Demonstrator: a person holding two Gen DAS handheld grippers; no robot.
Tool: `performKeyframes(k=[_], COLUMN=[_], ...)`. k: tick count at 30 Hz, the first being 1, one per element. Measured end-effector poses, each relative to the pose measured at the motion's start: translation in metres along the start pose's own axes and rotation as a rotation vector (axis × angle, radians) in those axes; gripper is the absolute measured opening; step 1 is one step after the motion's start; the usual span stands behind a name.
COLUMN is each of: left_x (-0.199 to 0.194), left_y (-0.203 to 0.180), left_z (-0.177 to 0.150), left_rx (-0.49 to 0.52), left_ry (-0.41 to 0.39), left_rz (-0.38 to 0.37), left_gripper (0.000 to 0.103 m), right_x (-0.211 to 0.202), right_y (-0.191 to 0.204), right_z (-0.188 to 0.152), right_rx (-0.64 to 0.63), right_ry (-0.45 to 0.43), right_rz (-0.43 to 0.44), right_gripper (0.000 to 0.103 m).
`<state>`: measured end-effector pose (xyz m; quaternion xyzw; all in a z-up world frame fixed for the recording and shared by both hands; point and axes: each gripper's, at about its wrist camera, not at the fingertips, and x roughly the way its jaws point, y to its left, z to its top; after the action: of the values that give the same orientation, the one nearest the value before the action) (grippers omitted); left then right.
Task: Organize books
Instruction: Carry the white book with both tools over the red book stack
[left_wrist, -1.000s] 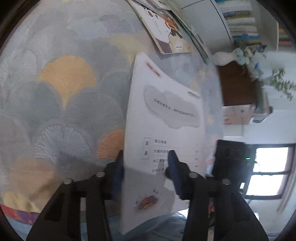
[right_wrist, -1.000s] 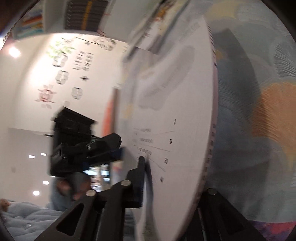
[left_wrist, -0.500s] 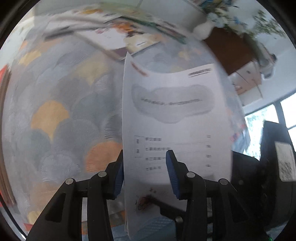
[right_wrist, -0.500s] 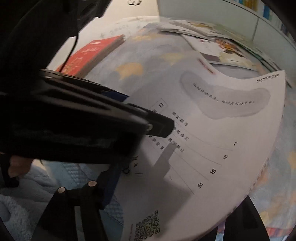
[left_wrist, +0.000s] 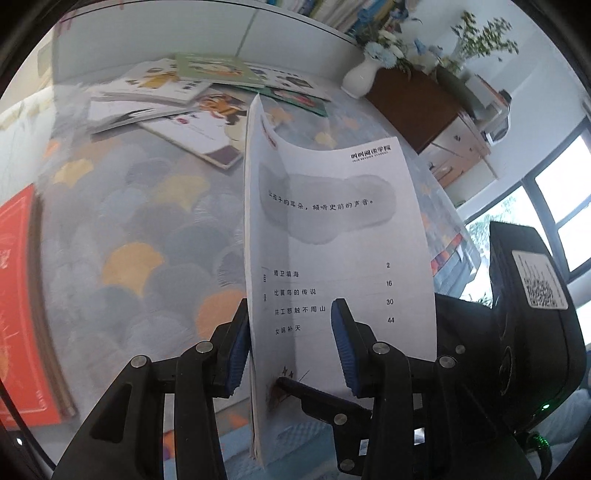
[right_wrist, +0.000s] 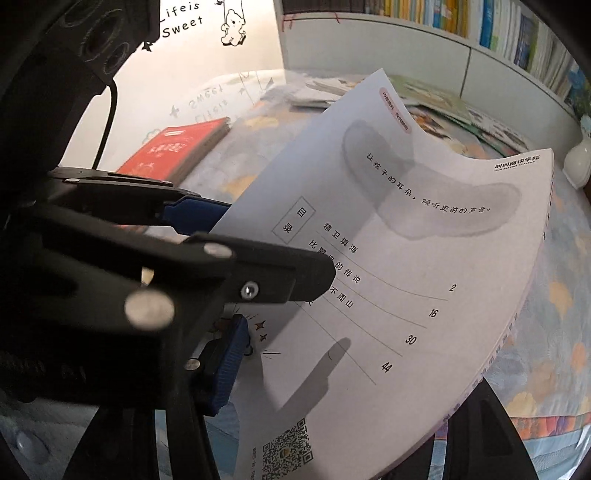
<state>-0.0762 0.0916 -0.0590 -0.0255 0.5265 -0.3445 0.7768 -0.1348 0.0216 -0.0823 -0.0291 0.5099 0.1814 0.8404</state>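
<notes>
Half of right tongs (right_wrist: 325, 373) hidden behind white booklet (right_wrist: 388, 258).

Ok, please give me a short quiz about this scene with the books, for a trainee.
1. True or false: the red book lies flat on the patterned cloth, apart from the pile of picture books.
2. What does the left gripper hold? A) the red book B) a white booklet with a contents list C) nothing
3. What colour are the left gripper's pads?
Key: 1 true; 2 B; 3 blue.
</notes>
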Motion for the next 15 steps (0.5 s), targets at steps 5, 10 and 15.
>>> performKeyframes(k=[5,10,15], left_x=[-0.031,-0.065,-0.101], left_y=[0.018,0.044,0.085], left_z=[-0.003,-0.006,-0.017], left_rx=[0.035,0.035,-0.045], left_ry=[-0.004,-0.043,-0.093], left_rz=[0.047,0.106,0.182], left_gripper=[0.038,0.040,0.040], right_x=[0.007,0.012,0.032], right_y=[0.030,0.058,0.101], right_z=[0.023,0.046,0.077], right_rx=[-0.046,-0.098,-0.207], right_ry=[-0.023,-0.064,-0.097], right_rz=[-0.012,0.003,0.050], right_gripper=[0.059,0.059,0.059])
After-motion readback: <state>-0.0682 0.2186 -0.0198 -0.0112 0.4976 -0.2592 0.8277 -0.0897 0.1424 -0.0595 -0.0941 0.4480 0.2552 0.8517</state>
